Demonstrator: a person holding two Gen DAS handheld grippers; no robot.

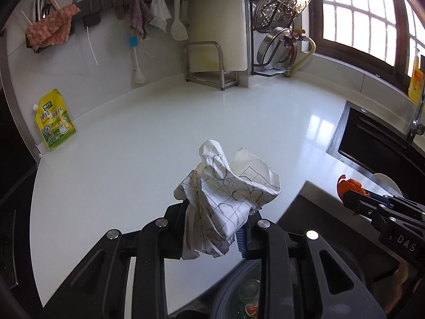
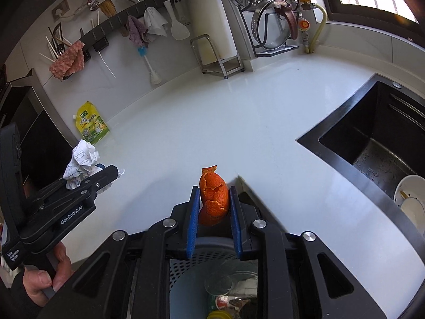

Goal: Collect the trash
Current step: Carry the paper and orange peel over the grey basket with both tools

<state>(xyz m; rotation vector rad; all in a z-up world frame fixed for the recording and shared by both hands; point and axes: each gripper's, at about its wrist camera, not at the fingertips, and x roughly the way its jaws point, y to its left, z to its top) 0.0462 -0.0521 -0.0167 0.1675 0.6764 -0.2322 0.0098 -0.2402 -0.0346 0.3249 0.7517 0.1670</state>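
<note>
White kitchen countertop [image 2: 239,122], glossy, set in a corner under a window [image 1: 366,18]: 1 yellow seasoning pouch [image 2: 91,126] against the back wall, 1 steel rack [image 2: 217,58] in the corner, 1 black sink [image 2: 372,143] at the counter's right end. Left gripper [image 1: 215,220] clamped on crumpled patterned paper [image 1: 225,194], raised over the counter's front edge. Right gripper [image 2: 214,204] pinching orange peel [image 2: 213,199] between blue pads [image 2: 195,212], above a perforated trash bin [image 2: 186,263] below the counter front.

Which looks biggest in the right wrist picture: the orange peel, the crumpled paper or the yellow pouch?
1. Orange peel, though it sits closest to the camera, which enlarges it.
2. Crumpled paper and yellow pouch look about alike, so I will not rank them.
</note>
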